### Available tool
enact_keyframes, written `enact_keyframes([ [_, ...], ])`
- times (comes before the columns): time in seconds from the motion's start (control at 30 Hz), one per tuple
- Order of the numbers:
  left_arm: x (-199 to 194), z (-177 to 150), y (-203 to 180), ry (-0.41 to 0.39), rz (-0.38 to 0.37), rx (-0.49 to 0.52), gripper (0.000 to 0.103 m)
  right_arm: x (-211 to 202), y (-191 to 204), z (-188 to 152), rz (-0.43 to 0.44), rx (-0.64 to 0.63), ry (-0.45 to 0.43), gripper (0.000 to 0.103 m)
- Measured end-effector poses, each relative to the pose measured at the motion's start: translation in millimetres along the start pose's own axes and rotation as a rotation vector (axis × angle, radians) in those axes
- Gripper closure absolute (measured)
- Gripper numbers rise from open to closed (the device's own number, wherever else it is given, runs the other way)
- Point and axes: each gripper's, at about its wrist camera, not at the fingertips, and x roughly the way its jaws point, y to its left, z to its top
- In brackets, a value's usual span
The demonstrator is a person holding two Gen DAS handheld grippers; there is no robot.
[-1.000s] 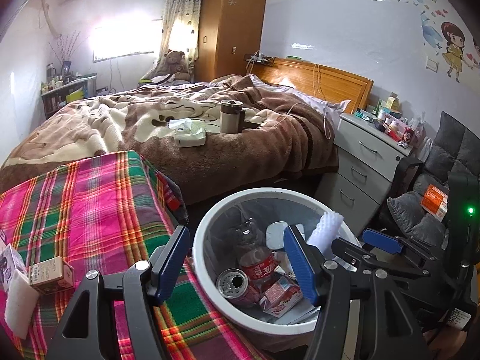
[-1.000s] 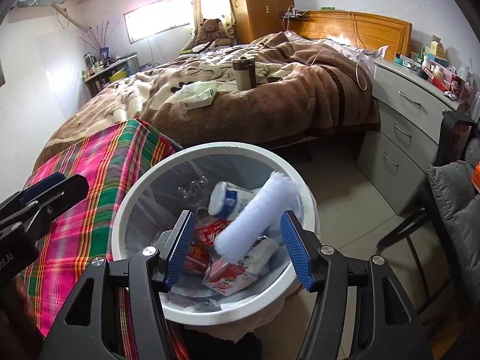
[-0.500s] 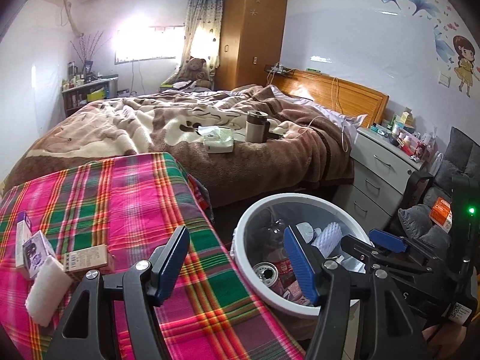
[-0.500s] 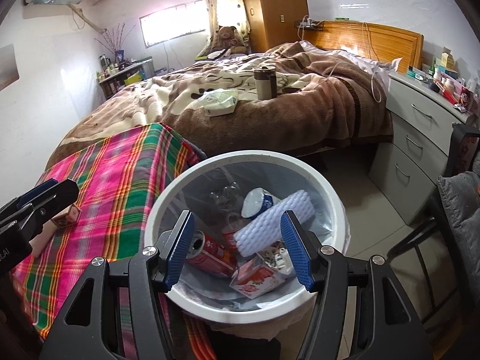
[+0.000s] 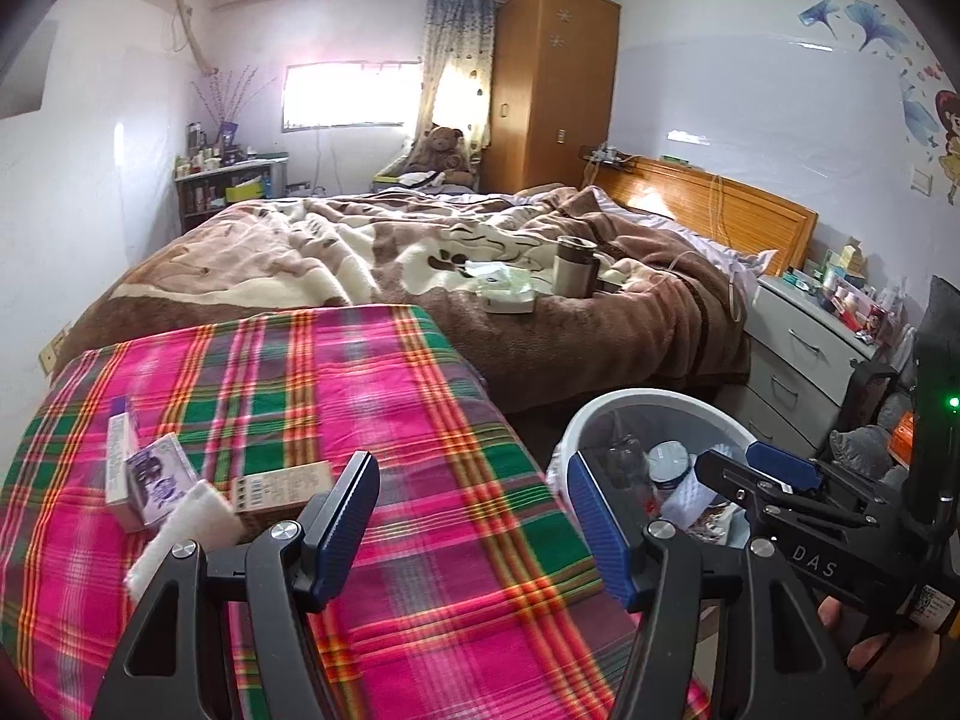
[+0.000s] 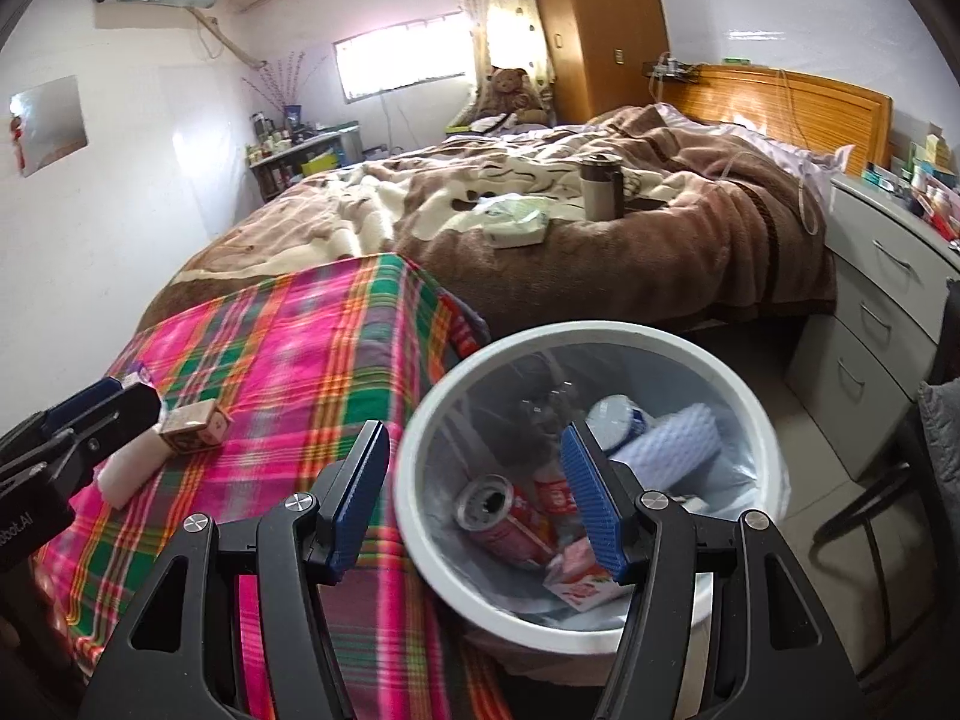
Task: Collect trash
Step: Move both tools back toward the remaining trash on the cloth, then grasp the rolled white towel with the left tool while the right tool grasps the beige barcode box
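Pink-and-green plaid cloth-covered table (image 5: 336,396) spreads under and ahead of the left gripper (image 5: 474,531), jaws partly open, empty. White round plastic bin (image 6: 600,342) sits under the right gripper (image 6: 480,495), likewise parted, empty. Left of the left jaws: white foam block (image 5: 180,525), soft, light; small cardboard boxes (image 5: 282,486), stiff, likely light; pinch across short sides. Table edge near bin; open room between.

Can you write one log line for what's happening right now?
left tongs: open, empty | right tongs: open, empty | bin: holds trash | plaid table: boxes left
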Motion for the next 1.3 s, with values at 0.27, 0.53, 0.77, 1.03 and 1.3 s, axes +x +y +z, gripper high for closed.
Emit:
enact_keyframes([
  [0.27,-13.5,-10.1,44.5,-0.003,0.072,-0.05,0.038,9.1,33.8,3.0,0.057,-0.066,0.003,0.042],
  [0.53,-21.4,-23.5,99.6,0.015,0.156,-0.117,0.038,18.2,67.4,5.8,0.111,-0.126,0.016,0.042],
  [0.77,-22.9,-36.2,138.9,0.041,0.213,-0.157,0.038,35.2,98.1,9.2,0.161,-0.196,0.045,0.042],
  [1.03,-1.2,-47.3,162.1,0.123,0.199,-0.13,0.038,66.3,126.1,9.2,0.208,-0.259,0.12,0.042],
  [1.3,30.9,-49.0,170.1,0.191,0.194,-0.096,0.038,85.9,148.6,8.2,0.251,-0.325,0.166,0.042],
])
